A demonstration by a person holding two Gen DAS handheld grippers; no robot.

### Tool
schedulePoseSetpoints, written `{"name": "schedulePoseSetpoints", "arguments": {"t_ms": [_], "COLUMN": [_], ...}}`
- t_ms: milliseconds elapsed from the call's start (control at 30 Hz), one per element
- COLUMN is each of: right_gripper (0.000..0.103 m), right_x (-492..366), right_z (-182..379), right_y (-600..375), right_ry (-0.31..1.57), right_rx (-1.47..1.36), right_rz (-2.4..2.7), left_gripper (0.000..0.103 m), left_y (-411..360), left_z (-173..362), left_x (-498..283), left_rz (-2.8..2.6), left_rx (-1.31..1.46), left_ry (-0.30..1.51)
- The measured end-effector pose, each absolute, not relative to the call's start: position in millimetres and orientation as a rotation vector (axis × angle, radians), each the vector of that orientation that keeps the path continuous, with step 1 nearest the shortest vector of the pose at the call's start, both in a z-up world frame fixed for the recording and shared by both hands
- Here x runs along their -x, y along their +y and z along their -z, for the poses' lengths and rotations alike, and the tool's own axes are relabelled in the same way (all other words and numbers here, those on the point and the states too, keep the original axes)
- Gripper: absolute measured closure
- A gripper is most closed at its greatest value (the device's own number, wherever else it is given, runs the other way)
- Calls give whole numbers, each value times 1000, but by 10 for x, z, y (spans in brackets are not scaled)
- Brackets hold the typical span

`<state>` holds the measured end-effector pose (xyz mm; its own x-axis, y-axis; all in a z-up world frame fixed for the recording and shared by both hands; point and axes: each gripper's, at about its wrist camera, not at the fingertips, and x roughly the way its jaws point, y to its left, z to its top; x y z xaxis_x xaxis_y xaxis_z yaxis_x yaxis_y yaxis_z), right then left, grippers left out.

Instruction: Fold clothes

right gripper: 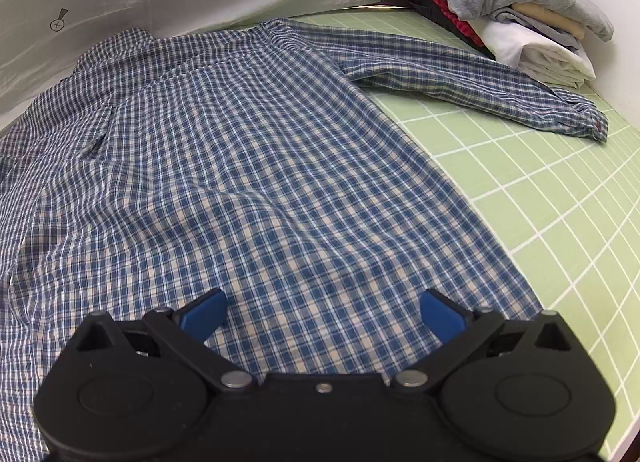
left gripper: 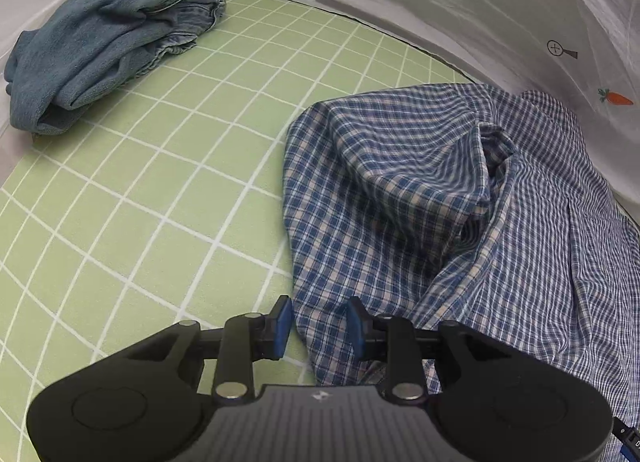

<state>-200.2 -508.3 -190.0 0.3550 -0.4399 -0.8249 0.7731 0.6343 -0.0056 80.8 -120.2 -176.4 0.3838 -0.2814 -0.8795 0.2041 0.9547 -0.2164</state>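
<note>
— Where do we stand with the plaid shirt (right gripper: 248, 165)?

— It lies spread on the green grid mat (left gripper: 160, 189) on the table, one sleeve (right gripper: 472, 81) stretched toward the stack of folded clothes (right gripper: 516, 9), the other side bunched up, so we judge the fold barely begun.

— And our tongs?

— The left tongs (left gripper: 319, 326) stand a little apart astride the shirt's edge, not pinching it. The right tongs (right gripper: 322, 316) gape wide above the hem, empty.

— The denim garment (left gripper: 104, 41)?

— Crumpled in the far corner, out of our way, probably awaiting its turn.
</note>
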Motion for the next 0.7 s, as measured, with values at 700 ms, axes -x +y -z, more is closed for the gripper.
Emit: {"name": "schedulePoseSetpoints", "arguments": {"t_ms": [700], "right_gripper": [0], "right_x": [1997], "right_z": [1923], "right_y": [-5073], "right_ry": [898], "right_rx": [-420], "right_rz": [817], "left_gripper": [103], "left_y": [-575], "left_z": [1048], "left_x": [-958], "left_rz": [58], "left_rx": [-5], "left_ry": [859]}}
